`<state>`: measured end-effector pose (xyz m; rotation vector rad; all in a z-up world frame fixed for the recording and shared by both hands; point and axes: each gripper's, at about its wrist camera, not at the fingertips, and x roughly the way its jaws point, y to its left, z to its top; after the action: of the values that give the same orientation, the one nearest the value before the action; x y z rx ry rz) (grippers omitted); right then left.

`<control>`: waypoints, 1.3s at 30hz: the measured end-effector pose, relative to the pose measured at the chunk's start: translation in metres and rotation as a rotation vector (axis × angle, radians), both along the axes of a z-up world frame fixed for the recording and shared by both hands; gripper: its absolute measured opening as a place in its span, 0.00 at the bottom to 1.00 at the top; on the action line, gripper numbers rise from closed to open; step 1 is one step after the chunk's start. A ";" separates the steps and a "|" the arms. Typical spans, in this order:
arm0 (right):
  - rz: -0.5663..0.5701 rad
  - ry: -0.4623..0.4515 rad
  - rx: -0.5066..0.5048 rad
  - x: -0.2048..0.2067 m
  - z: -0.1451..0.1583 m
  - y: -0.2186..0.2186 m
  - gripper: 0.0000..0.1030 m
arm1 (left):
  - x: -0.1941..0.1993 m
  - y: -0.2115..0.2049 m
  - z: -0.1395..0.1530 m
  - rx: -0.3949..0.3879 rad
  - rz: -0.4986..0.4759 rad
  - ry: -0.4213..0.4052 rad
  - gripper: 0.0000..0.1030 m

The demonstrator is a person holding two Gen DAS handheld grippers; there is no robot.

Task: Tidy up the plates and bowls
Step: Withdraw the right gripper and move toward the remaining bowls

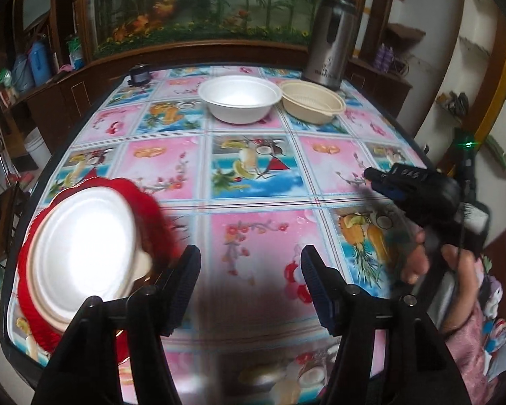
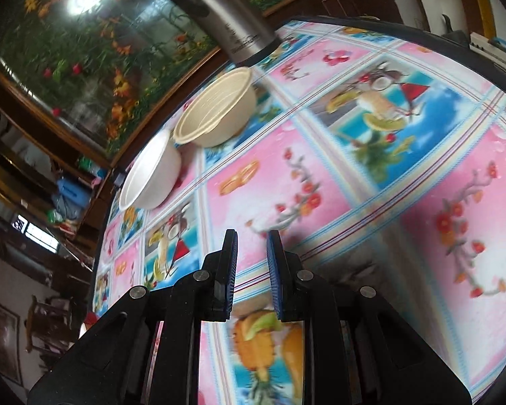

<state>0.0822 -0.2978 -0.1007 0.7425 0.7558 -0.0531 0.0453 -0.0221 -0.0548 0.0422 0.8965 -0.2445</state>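
White plate (image 1: 81,256) sits stacked on red plate (image 1: 145,199); white bowl (image 1: 240,98) and beige bowl (image 1: 313,100) remain unstacked. Left gripper (image 1: 251,270) is spread and empty; right gripper (image 2: 251,253) is narrowly parted and empty.

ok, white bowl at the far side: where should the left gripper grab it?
Take the white bowl by its near rim, one finger inside and one outside the thin wall. It sits upright and empty, its near side is clear, while the beige bowl crowds its right. The left gripper is open and holds nothing.

glossy tablecloth (image 1: 253,182), brushed metal flask (image 1: 334,40)
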 end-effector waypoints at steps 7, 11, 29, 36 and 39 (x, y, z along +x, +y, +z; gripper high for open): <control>-0.009 -0.016 0.034 -0.008 0.002 -0.025 0.20 | 0.020 -0.033 -0.001 0.071 0.031 -0.069 0.60; -0.017 -0.020 0.046 -0.010 0.003 -0.040 0.20 | 0.034 -0.049 0.004 0.093 0.037 -0.119 0.60; 0.027 0.059 0.059 0.004 -0.010 -0.045 0.20 | 0.117 -0.056 -0.015 0.018 0.117 -0.088 0.60; 0.063 0.076 -0.020 0.012 -0.010 -0.031 0.20 | 0.143 -0.040 -0.032 -0.066 0.185 -0.061 0.60; 0.087 0.072 -0.047 0.015 -0.009 -0.024 0.20 | 0.147 -0.035 -0.040 -0.077 0.192 -0.043 0.60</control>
<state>0.0974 -0.3218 -0.1099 0.6646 0.8525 -0.0190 0.1919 -0.0568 -0.0951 -0.1093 0.8419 -0.0989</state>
